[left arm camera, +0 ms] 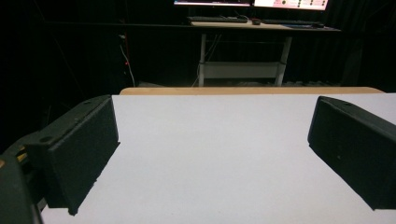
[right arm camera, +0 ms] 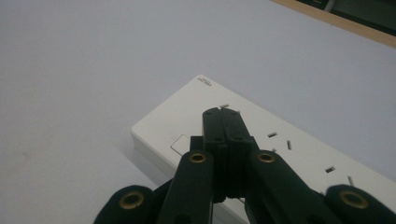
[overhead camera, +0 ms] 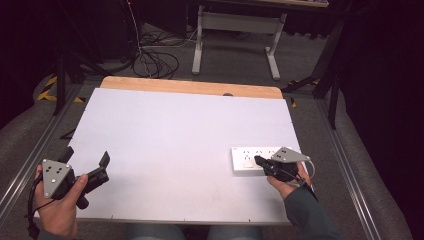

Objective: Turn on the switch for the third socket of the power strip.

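Note:
A white power strip (overhead camera: pixel 244 152) lies on the white table (overhead camera: pixel 165 140) near its right front edge, with a square switch (overhead camera: pixel 248 161) at its left end. My right gripper (overhead camera: pixel 258 160) is shut with nothing between the jaws. In the right gripper view its tips (right arm camera: pixel 222 111) rest over the strip's top (right arm camera: pixel 187 116), between the switch (right arm camera: pixel 179 144) and the first socket slots; I cannot tell whether they touch it. My left gripper (overhead camera: pixel 86 156) is held at the table's front left corner, open, with only bare table between its jaws (left arm camera: pixel 212 135).
A wooden strip (overhead camera: pixel 190 86) runs along the table's far edge. Beyond it stand a desk frame (overhead camera: pixel 235 25) and loose cables on the floor (overhead camera: pixel 155 62). Metal rails (overhead camera: pixel 345 165) run along both sides of the table.

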The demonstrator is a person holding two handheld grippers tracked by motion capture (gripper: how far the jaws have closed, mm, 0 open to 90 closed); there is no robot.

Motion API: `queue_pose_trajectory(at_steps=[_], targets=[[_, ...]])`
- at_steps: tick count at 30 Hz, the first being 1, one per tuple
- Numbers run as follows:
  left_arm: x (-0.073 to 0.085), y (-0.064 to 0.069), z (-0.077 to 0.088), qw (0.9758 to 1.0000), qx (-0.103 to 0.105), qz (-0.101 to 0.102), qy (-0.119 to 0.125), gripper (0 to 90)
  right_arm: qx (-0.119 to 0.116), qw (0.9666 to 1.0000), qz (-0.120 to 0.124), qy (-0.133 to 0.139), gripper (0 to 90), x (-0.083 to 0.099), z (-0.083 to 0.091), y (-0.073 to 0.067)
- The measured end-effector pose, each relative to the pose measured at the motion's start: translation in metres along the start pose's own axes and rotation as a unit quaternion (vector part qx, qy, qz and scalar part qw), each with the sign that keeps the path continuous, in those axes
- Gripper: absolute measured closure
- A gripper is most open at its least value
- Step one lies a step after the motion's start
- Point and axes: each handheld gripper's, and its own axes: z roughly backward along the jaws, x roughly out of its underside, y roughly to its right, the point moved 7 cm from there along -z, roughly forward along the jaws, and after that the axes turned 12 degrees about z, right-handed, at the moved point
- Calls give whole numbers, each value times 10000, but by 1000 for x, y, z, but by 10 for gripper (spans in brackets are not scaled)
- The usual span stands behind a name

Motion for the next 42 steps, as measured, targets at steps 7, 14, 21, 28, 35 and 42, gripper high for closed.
queue_pose_trajectory(at_steps=[7,14,21,28,35,42], targets=[[0,0,0,10000,0,-9,-9,23,6,10000,29,-74,900,-1,-6,1],[0,-1,0,10000,-20,-4,2,23,-32,9997,116,-197,900,-1,-14,1],[0,-1,0,10000,-9,-14,1,23,-158,9987,250,-420,900,4,-19,-3],[0,0,0,10000,-8,-16,-2,23,-210,9977,313,-571,900,7,-22,-5],[1,0,1,10000,-10,-18,-11,23,-215,9976,329,-567,900,8,-23,-6],[0,-1,1,10000,-3,19,0,23,-231,9976,333,-570,900,8,-23,-7]])
